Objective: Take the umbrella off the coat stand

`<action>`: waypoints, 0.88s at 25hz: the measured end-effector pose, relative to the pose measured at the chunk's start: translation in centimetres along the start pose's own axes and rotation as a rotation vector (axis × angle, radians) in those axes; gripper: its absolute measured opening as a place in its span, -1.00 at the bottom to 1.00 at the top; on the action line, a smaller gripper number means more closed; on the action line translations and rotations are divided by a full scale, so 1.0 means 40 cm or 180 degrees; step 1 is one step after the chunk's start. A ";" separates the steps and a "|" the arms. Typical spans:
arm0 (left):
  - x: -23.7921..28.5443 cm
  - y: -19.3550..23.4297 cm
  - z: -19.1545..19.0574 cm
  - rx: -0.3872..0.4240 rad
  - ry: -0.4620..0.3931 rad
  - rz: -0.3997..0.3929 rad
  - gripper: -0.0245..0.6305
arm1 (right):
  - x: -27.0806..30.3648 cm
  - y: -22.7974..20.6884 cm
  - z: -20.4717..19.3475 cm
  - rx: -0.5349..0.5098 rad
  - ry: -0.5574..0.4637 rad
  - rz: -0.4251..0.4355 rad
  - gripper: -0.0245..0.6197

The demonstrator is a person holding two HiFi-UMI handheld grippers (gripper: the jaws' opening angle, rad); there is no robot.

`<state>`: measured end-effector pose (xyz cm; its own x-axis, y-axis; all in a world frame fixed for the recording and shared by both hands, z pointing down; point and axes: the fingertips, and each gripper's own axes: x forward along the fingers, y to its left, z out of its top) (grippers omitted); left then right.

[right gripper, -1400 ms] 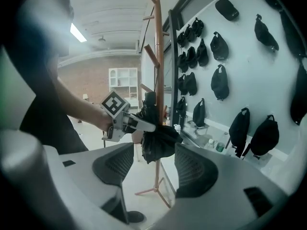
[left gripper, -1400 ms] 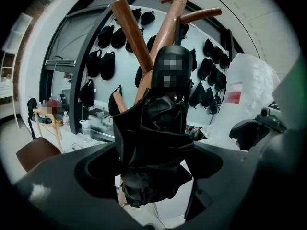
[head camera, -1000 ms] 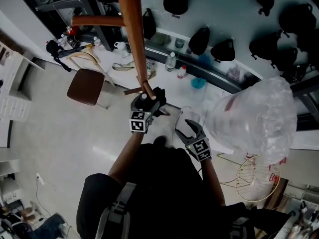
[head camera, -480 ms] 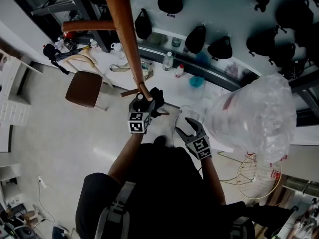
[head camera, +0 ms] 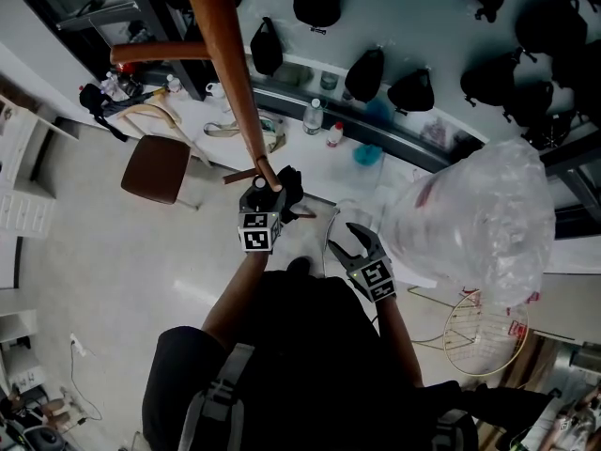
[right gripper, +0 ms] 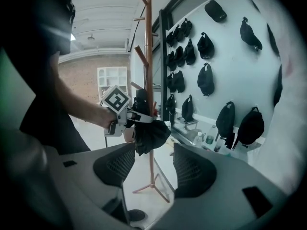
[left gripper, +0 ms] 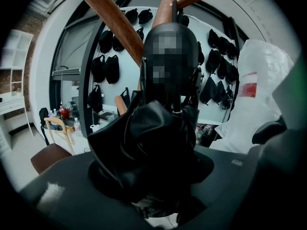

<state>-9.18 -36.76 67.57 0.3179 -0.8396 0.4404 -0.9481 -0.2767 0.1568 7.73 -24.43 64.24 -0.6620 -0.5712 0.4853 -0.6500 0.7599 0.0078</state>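
A black folded umbrella (head camera: 288, 192) hangs against the wooden coat stand (head camera: 225, 54), low on its pole. My left gripper (head camera: 272, 188) is at the umbrella. Its jaws have just been closing with the bunched black fabric (left gripper: 153, 147) between them, and they now press on it. In the right gripper view, the left gripper (right gripper: 133, 114) clasps the umbrella (right gripper: 147, 134) beside the stand's pole (right gripper: 149, 56). My right gripper (head camera: 355, 242) stands open a little to the right and nearer my body, with nothing between its pads (right gripper: 114, 164).
Behind the stand is a brown chair (head camera: 160, 165). A large clear plastic bag (head camera: 479, 219) fills the right. Several black bags (head camera: 366, 69) hang on the wall above a counter with bottles (head camera: 315, 116). A wire basket (head camera: 484, 332) is at the lower right.
The left gripper's jaws have drawn in on the umbrella. The stand and left gripper have slid slightly left in the head view. The right gripper has kept its place.
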 end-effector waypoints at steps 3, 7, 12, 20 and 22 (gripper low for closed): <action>-0.005 -0.004 0.006 -0.0001 0.0009 0.0040 -0.11 | -0.002 -0.002 0.006 -0.0024 -0.0044 -0.0004 -0.15; -0.013 -0.004 0.013 -0.0008 0.0003 0.0064 -0.12 | -0.011 -0.011 0.012 -0.0058 -0.0041 -0.0027 -0.15; -0.034 -0.014 0.040 0.0037 -0.0058 0.0048 -0.13 | -0.031 -0.019 0.012 -0.0028 0.0009 -0.0030 -0.17; -0.055 -0.019 0.076 0.0055 -0.0059 0.0032 -0.13 | -0.028 -0.004 0.040 -0.0055 -0.0085 0.0017 -0.17; -0.059 -0.023 0.082 0.0068 -0.0047 0.0029 -0.14 | -0.033 -0.005 0.043 -0.0053 -0.0082 0.0016 -0.17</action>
<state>-9.09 -36.06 63.48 0.3091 -0.8490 0.4285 -0.9510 -0.2787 0.1337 8.09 -24.34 62.11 -0.6748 -0.5749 0.4627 -0.6405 0.7677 0.0199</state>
